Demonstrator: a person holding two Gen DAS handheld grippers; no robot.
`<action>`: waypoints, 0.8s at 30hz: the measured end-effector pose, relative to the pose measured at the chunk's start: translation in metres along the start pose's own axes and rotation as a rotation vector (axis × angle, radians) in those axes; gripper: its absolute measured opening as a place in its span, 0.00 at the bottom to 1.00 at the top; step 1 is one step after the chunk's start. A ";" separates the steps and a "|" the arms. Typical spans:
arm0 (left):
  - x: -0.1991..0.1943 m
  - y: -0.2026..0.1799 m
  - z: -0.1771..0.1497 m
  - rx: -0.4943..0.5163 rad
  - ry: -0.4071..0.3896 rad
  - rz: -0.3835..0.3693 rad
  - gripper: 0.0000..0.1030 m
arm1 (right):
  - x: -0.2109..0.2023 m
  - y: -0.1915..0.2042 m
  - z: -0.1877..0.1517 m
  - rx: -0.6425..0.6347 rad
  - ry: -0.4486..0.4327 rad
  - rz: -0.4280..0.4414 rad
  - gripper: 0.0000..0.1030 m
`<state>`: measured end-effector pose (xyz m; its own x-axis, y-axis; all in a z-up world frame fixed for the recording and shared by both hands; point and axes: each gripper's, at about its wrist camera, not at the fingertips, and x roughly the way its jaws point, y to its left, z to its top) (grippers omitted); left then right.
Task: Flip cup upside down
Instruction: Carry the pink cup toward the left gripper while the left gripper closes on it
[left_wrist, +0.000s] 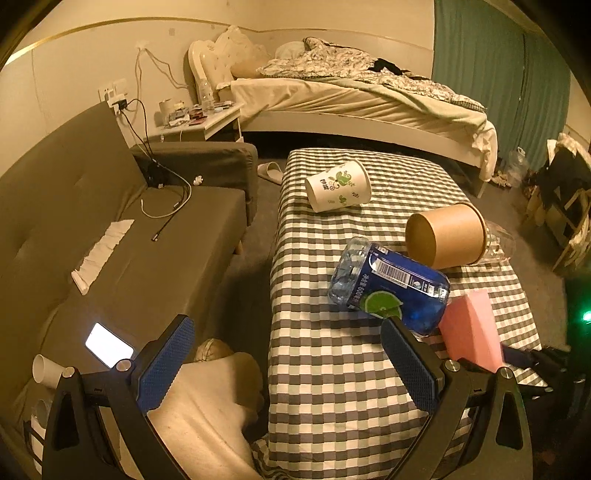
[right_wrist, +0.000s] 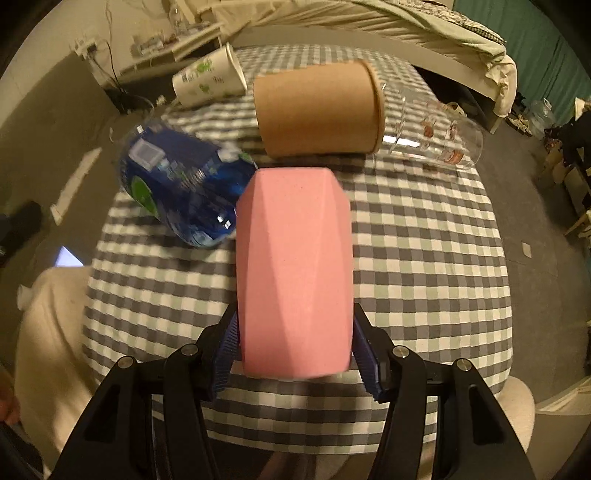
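My right gripper (right_wrist: 293, 350) is shut on a pink faceted cup (right_wrist: 295, 273) and holds it tilted forward over the checked table (right_wrist: 424, 258). The pink cup also shows in the left wrist view (left_wrist: 471, 328), at the table's near right. My left gripper (left_wrist: 288, 354) is open and empty, low over the table's near left edge. On the table lie a brown paper cup (left_wrist: 445, 236), a white cup with green print (left_wrist: 338, 186), a blue plastic bottle (left_wrist: 388, 286) and a clear glass (right_wrist: 432, 129), all on their sides.
A grey sofa (left_wrist: 110, 229) with cables, a lit phone (left_wrist: 109, 345) and a cushion (left_wrist: 207, 402) stands left of the table. A bed (left_wrist: 351, 96) and a nightstand (left_wrist: 199, 122) are behind. Chairs and clutter (left_wrist: 561, 199) are at the right.
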<state>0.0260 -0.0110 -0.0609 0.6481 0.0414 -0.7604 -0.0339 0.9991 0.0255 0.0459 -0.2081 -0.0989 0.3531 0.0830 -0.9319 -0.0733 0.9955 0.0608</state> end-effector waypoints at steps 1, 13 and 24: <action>-0.002 -0.001 0.001 0.001 -0.003 0.000 1.00 | -0.006 -0.001 0.001 -0.003 -0.021 0.002 0.64; -0.033 -0.042 -0.002 0.020 -0.032 -0.018 1.00 | -0.096 -0.020 -0.007 -0.004 -0.270 -0.044 0.79; -0.023 -0.110 -0.027 0.027 0.067 -0.148 1.00 | -0.124 -0.096 -0.039 0.143 -0.375 -0.087 0.86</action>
<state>-0.0059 -0.1225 -0.0641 0.5920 -0.1059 -0.7990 0.0793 0.9942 -0.0730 -0.0275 -0.3152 -0.0037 0.6699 -0.0170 -0.7423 0.0931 0.9938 0.0613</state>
